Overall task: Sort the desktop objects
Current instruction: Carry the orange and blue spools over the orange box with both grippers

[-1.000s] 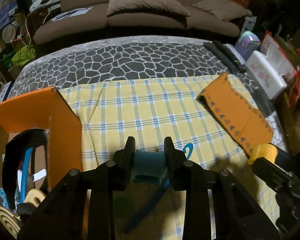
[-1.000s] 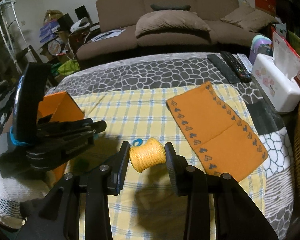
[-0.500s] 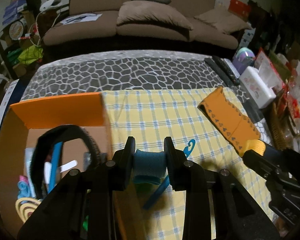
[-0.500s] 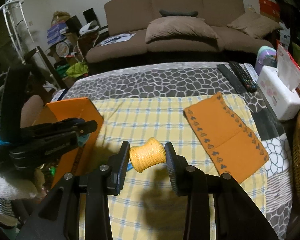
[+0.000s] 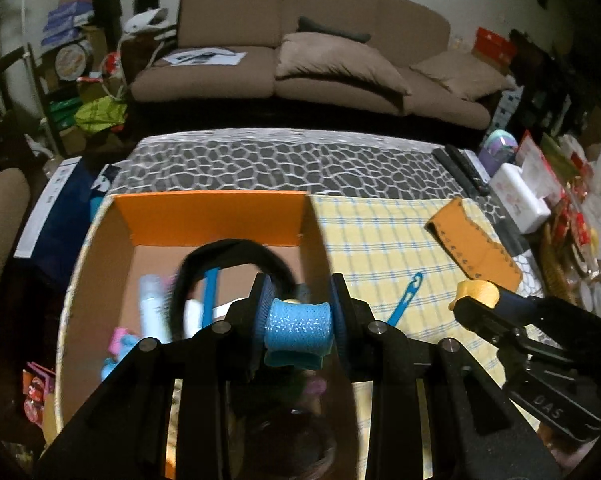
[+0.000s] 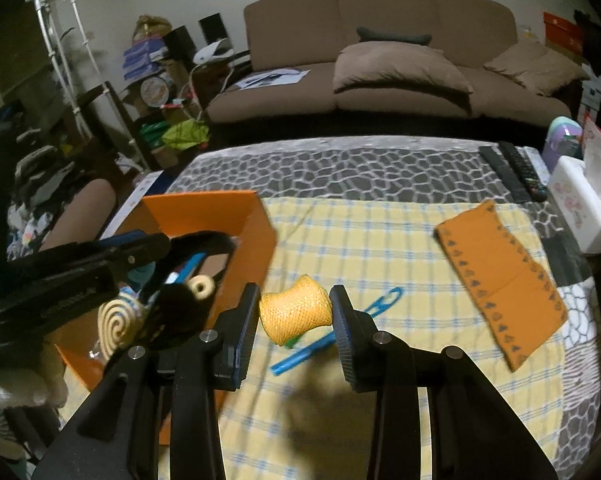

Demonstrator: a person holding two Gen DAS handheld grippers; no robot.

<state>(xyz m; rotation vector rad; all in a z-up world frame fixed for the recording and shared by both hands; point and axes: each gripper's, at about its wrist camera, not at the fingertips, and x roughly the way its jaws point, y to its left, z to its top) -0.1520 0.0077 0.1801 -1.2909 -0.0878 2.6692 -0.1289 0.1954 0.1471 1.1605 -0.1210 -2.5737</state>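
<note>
My left gripper (image 5: 299,310) is shut on a blue mesh roll (image 5: 298,328) and hangs over the open orange box (image 5: 208,216). That box holds a black headband (image 5: 220,256), a white tube (image 5: 150,304) and other small items. In the right wrist view my right gripper (image 6: 294,312) is shut on a yellow mesh roll (image 6: 294,314), above the checked yellow cloth (image 6: 380,264) just right of the orange box (image 6: 204,210). A blue plastic hook (image 6: 312,348) lies on the cloth under the right gripper. The left gripper (image 6: 140,252) shows at the left of that view, over the box.
A folded orange cloth (image 6: 500,280) lies on the right part of the table. Remote controls (image 6: 516,172) and a white tissue box (image 6: 580,204) sit at the far right edge. A brown sofa (image 5: 312,64) stands behind the table. Clutter fills the floor at left.
Both grippers have moved left and risen, each keeping its roll. The left gripper went from above the cloth to above the orange box; the right one has come closer to the box.
</note>
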